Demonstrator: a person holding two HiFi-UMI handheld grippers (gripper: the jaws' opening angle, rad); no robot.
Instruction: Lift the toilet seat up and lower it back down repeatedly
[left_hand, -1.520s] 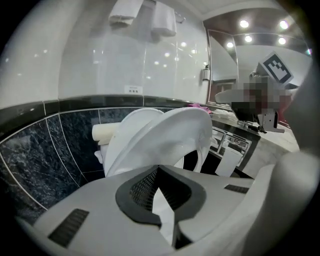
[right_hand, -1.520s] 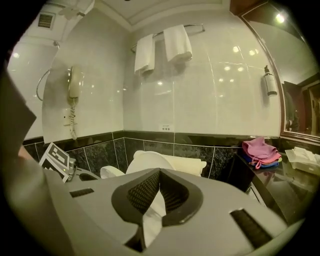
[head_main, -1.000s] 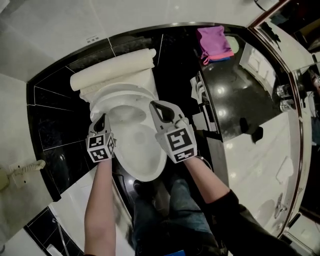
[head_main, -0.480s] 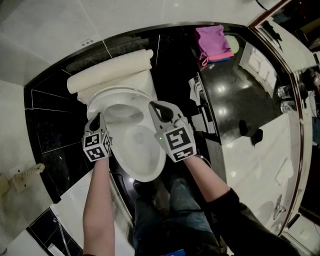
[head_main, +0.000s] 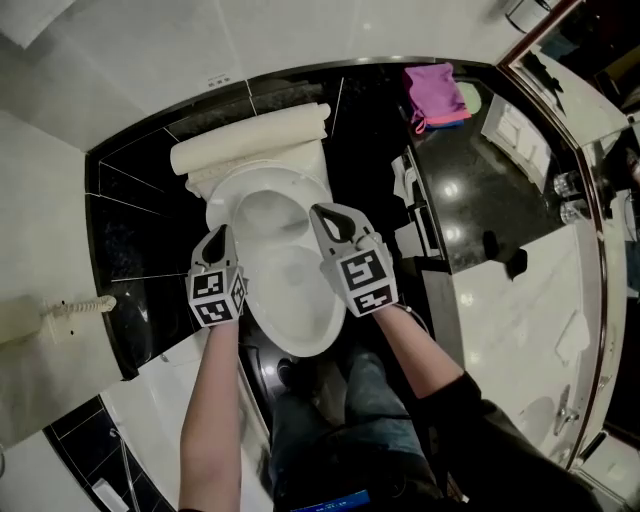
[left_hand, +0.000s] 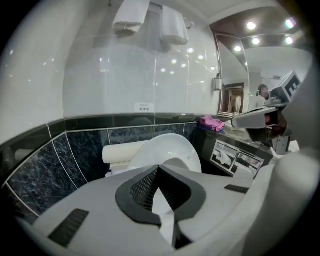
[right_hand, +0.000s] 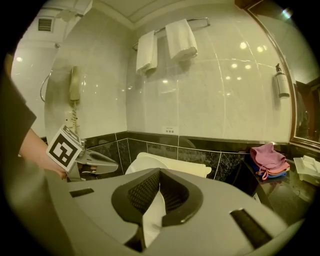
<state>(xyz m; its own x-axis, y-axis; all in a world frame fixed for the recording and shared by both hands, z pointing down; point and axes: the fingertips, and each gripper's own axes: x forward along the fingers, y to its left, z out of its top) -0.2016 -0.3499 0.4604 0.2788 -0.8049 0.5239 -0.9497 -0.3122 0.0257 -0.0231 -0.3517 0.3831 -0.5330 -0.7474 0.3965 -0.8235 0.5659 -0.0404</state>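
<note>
Toilet seat (head_main: 262, 210) sits between black tiles (head_main: 130, 230) and counter (head_main: 470, 190) bearing pink cloth (head_main: 437, 92).

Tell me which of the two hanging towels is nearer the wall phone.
The left towel: the phone hangs on the wall to its left, while the other towel hangs farther right on the rail.
</note>
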